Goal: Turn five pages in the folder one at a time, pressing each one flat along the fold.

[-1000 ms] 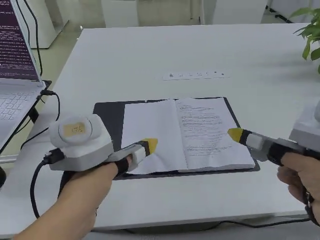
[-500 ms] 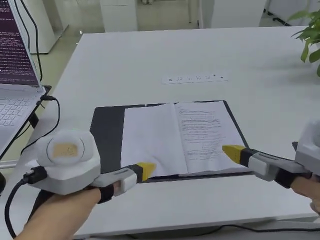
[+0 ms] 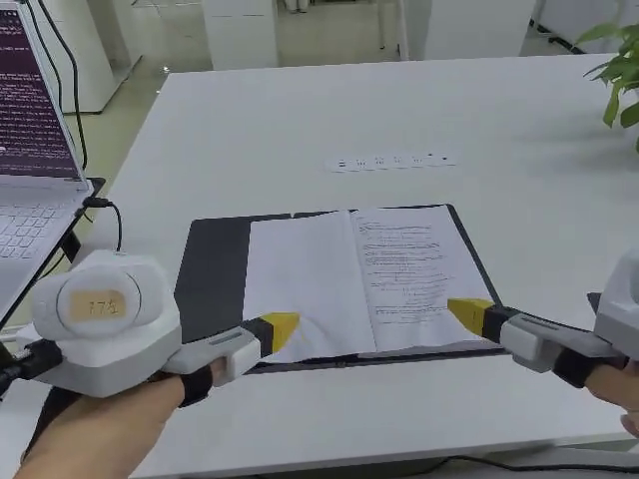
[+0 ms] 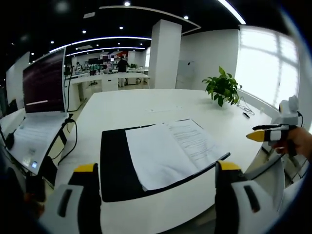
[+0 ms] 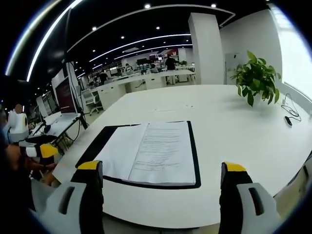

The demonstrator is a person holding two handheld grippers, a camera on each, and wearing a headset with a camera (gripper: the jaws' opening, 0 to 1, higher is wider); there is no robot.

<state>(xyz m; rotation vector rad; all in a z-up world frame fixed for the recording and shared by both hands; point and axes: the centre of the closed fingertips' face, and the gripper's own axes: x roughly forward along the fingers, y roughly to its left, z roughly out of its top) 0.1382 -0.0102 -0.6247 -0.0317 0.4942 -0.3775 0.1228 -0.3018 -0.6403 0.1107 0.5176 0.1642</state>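
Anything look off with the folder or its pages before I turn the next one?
Nothing stands out. The folder lies open and flat on the table, with no visible tear or curl in its pages. The left gripper and right gripper are open, near its front edge.

A long white table (image 3: 300,110) stands in an open office. A white pillar (image 4: 163,53) rises under a dark ceiling (image 4: 73,24) with strip lights (image 5: 131,48), and a potted plant (image 4: 222,87) sits beside a bright window (image 4: 261,63).

head view: high, looks down at table (image 3: 300,100) | left gripper view: low, near, from left corner | right gripper view: low, near, from right | all share folder (image 3: 212,269)
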